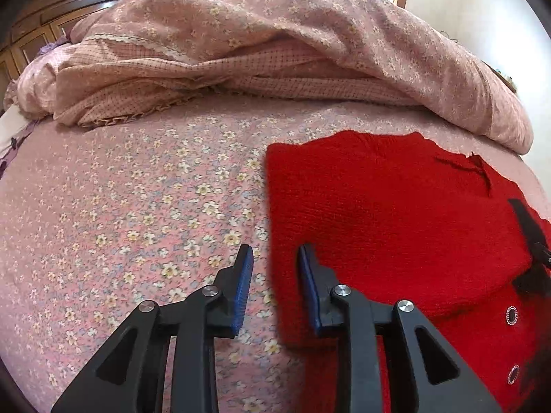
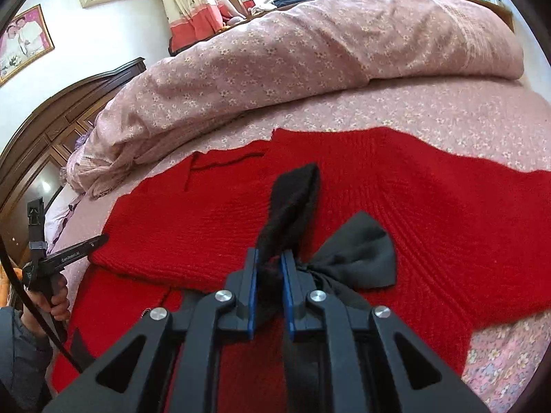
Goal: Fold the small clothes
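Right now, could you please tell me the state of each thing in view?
Red sweater: flat on the bed, left side folded over.
Black bow: on the sweater, one tail pinched.
Right gripper: shut on the bow's tail.
Left gripper: open at the sweater's edge.
Quilt: bunched up.

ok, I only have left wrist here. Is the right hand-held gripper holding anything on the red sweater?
Observer: Yes. The right hand-held gripper is shut on a black fabric strip that sticks up past its pads.
Operator: Attached to what?
Observer: It seems to join a black bow lying on the red sweater, just right of the jaws.
Operator: Sweater flat on that side?
Observer: Mostly. A sleeve-like part spreads out to the right over the floral bedsheet.
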`<action>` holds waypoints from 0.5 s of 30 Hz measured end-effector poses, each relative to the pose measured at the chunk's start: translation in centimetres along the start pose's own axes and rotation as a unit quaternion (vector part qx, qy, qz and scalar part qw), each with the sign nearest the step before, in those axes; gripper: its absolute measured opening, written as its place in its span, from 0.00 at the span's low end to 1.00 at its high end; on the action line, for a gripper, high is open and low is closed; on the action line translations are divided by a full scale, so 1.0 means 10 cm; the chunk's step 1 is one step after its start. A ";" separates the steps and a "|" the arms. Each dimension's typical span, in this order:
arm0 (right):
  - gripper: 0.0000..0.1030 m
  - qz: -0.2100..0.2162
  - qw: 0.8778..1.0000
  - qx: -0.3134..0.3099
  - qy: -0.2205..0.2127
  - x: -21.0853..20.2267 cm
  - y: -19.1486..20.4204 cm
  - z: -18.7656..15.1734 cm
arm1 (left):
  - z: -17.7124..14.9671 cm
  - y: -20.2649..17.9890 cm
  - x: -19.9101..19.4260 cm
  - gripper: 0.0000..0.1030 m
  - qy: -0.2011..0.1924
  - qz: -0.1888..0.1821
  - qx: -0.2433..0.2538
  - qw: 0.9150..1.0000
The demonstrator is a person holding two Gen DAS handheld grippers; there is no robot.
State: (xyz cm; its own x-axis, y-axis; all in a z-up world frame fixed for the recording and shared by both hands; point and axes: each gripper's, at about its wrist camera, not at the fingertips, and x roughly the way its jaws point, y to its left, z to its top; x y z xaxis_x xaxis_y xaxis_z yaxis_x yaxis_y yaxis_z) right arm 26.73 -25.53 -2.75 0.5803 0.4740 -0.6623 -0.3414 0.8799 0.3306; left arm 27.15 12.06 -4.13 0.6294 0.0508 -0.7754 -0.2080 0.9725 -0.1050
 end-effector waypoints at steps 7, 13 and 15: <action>0.24 -0.019 0.999 -0.035 -0.010 -0.09 0.11 0.00 | -0.02 -0.06 -0.32 0.22 -0.008 0.023 -0.001 1.000; 0.52 -0.008 0.998 -0.019 -0.055 -0.51 -0.08 0.00 | -0.08 -0.21 -0.64 0.22 -0.027 0.020 -0.024 0.999; 0.71 -0.013 0.998 -0.012 -0.066 -0.68 -0.21 -0.03 | -0.11 -0.35 -0.72 0.23 -0.037 0.012 -0.029 0.999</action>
State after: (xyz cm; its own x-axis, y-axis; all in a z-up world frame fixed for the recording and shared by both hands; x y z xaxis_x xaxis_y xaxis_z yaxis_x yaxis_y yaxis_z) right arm 23.30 -30.63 0.88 0.6806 0.4523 -0.5764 -0.3411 0.8919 0.2970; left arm 22.48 8.03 1.16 0.6772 0.0939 -0.7298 -0.2666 0.9557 -0.1244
